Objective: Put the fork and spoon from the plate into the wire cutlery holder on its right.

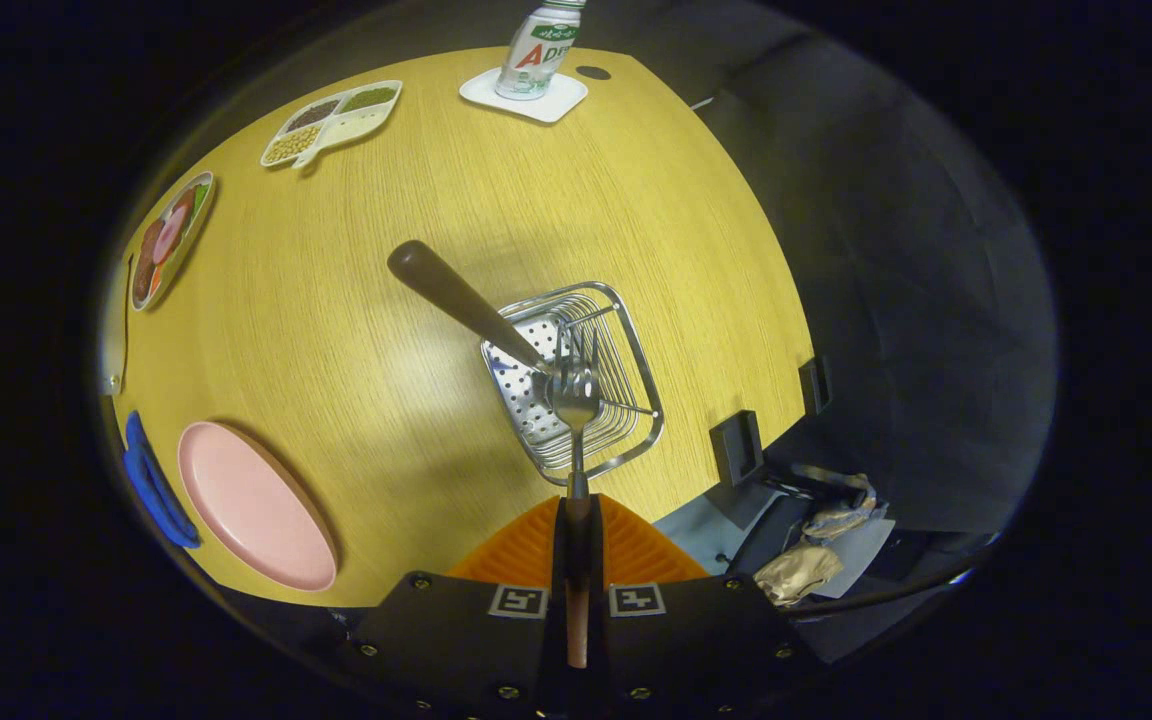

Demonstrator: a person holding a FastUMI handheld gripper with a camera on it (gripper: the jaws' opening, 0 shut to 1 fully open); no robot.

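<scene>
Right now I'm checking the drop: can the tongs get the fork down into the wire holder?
Probably yes. The tongs are shut on the fork, its head over the wire holder. A dark-handled utensil already leans there, but open space remains beside it.

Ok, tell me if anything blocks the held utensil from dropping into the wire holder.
Partly. The gripper is shut on a utensil whose head hangs over the wire cutlery holder. Another utensil already leans inside, its dark handle sticking out and its lower end right beside the held head. The rest of the holder looks open.
</scene>
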